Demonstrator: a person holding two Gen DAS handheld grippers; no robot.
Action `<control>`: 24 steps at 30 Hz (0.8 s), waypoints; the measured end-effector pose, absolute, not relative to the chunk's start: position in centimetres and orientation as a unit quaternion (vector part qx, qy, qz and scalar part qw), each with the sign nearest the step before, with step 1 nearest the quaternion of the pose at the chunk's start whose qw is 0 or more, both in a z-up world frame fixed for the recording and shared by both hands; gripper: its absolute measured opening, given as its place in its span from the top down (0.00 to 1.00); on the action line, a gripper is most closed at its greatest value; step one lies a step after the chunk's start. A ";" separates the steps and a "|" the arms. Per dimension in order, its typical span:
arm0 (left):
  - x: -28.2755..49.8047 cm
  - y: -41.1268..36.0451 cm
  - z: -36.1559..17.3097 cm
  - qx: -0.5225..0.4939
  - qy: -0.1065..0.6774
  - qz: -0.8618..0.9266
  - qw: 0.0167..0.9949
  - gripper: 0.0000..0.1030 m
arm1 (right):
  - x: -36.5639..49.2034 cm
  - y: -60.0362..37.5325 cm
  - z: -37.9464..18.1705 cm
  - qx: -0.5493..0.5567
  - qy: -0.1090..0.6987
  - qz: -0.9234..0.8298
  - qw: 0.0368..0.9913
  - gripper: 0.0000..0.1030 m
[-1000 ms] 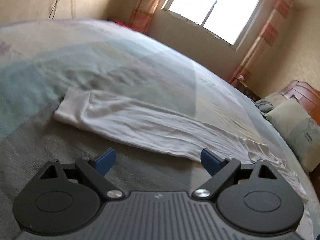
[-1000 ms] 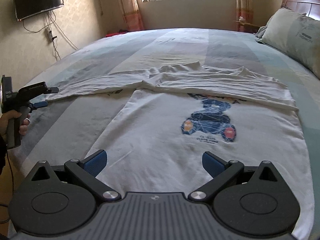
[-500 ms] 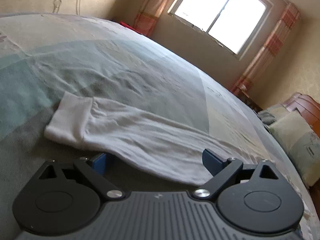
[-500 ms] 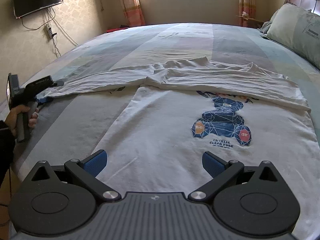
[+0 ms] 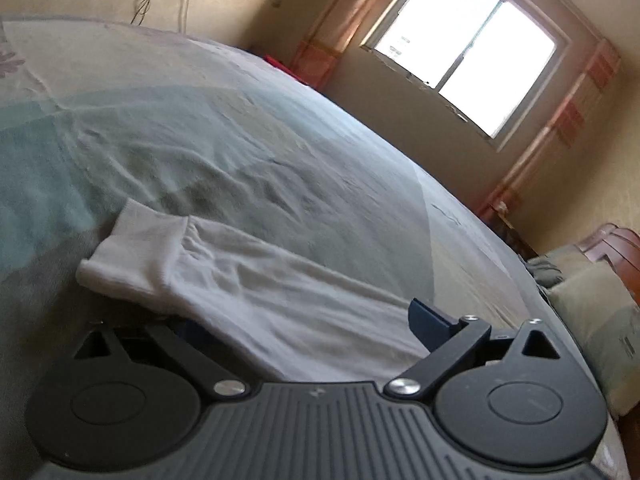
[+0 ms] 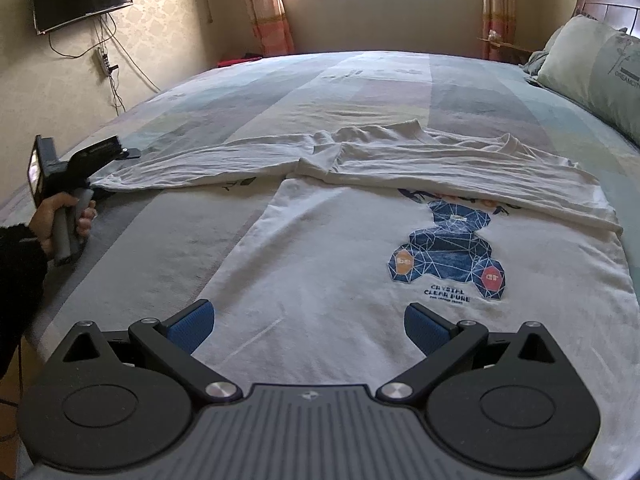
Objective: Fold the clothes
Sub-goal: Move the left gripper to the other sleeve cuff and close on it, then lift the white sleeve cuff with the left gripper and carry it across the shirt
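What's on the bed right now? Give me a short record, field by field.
garment: white shirt, bear print up, flat on bed
sleeves: one stretched toward the left gripper, one folded across the chest
left gripper: open, jaws have just been opening, sleeve between them
right gripper: open, over the hem
pillow: far right

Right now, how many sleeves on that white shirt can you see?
2. One sleeve stretches out to the left, its cuff beside the left gripper. The other sleeve lies folded across the shirt, above the bear print.
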State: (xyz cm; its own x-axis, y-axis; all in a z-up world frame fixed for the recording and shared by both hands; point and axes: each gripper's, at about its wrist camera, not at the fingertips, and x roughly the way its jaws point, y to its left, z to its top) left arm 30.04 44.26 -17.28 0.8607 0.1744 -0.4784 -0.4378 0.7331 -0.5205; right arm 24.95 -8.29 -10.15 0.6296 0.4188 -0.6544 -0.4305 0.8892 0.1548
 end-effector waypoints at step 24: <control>32.1 42.1 -13.6 -0.332 0.176 0.176 0.910 0.04 | 23.7 -10.1 -9.5 0.004 0.348 0.247 0.904 0.00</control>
State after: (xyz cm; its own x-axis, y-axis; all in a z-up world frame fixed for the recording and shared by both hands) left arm 32.14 42.13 -13.60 0.8759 0.2043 -0.4371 -0.4377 0.7176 -0.5417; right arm 23.69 -10.14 -9.47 0.6349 0.4498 -0.6281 -0.4441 0.8778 0.1798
